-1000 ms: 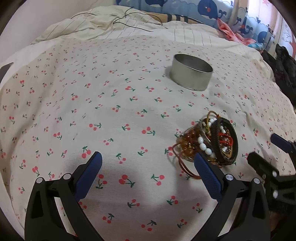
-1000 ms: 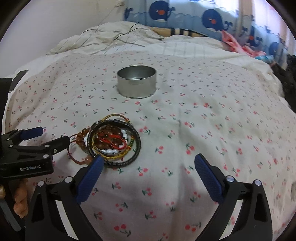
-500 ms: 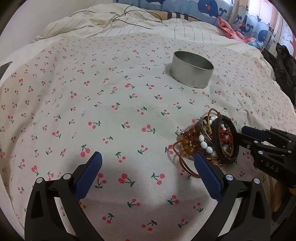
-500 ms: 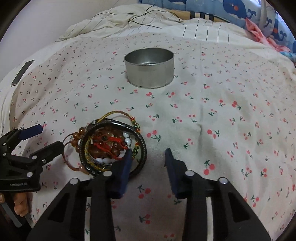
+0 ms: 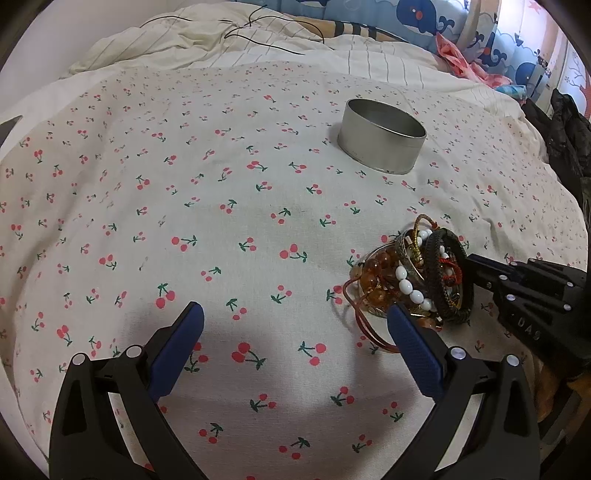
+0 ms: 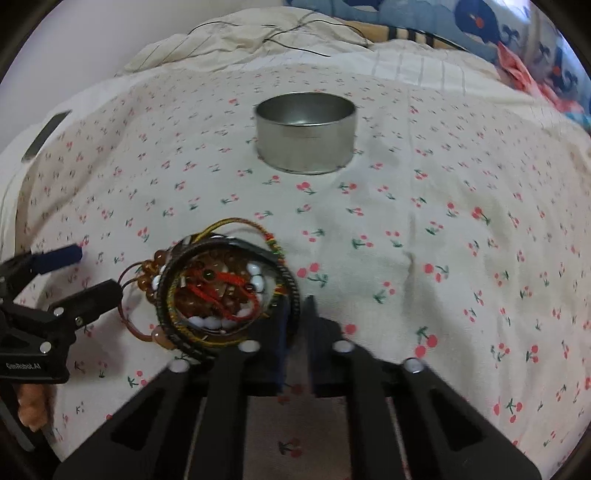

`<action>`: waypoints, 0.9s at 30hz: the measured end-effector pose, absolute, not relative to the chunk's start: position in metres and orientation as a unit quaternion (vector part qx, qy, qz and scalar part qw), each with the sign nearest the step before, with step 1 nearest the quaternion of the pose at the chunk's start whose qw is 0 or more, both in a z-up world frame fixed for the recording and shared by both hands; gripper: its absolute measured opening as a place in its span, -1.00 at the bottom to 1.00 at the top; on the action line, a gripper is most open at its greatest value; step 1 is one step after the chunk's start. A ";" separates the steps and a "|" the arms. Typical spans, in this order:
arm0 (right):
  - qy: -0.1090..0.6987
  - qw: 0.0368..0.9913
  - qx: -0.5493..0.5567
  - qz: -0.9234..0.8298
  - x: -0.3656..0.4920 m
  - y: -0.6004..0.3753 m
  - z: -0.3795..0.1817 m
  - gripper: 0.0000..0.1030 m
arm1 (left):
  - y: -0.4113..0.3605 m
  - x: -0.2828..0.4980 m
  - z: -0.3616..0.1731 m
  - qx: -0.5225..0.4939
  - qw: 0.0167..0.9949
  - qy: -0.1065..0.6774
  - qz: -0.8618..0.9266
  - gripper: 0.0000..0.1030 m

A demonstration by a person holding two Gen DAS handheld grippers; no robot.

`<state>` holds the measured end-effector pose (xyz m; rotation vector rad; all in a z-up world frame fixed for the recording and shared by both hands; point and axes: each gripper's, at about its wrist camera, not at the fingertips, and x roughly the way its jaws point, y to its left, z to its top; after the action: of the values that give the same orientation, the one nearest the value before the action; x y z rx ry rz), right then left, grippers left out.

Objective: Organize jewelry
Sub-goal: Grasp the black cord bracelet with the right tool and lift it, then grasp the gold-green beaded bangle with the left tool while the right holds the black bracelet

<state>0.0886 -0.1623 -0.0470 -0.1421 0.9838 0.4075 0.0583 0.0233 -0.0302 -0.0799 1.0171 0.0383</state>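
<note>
A pile of bracelets (image 5: 417,277) (amber beads, white beads, red cord, black braided bands) lies on the cherry-print bedsheet (image 5: 221,229). It also shows in the right wrist view (image 6: 221,288). My right gripper (image 6: 297,317) has its jaws closed on the black braided band (image 6: 291,291) at the pile's right edge. My left gripper (image 5: 291,332) is open and empty, just left of the pile. A round empty metal tin (image 5: 382,142) stands farther back; it also shows in the right wrist view (image 6: 304,138).
Rumpled striped bedding with black cables (image 5: 240,33) lies at the back. Whale-print fabric (image 5: 424,18) and dark clothing (image 5: 565,133) sit at the far right. A grey flat object (image 6: 46,134) lies at the bed's left edge.
My right gripper moved forward to the pile and closed its jaws on the black band. My left gripper stayed open and shifted only slightly.
</note>
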 end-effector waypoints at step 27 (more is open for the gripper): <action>0.453 0.855 0.151 0.202 0.106 -0.278 -0.002 -0.86 | 0.005 0.044 -0.009 -0.021 0.910 0.414 -0.029 0.86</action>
<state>0.1061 -0.2781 -0.0024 0.3168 0.9530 0.4237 0.0442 0.0047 -0.0094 -0.0442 0.8535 -0.0608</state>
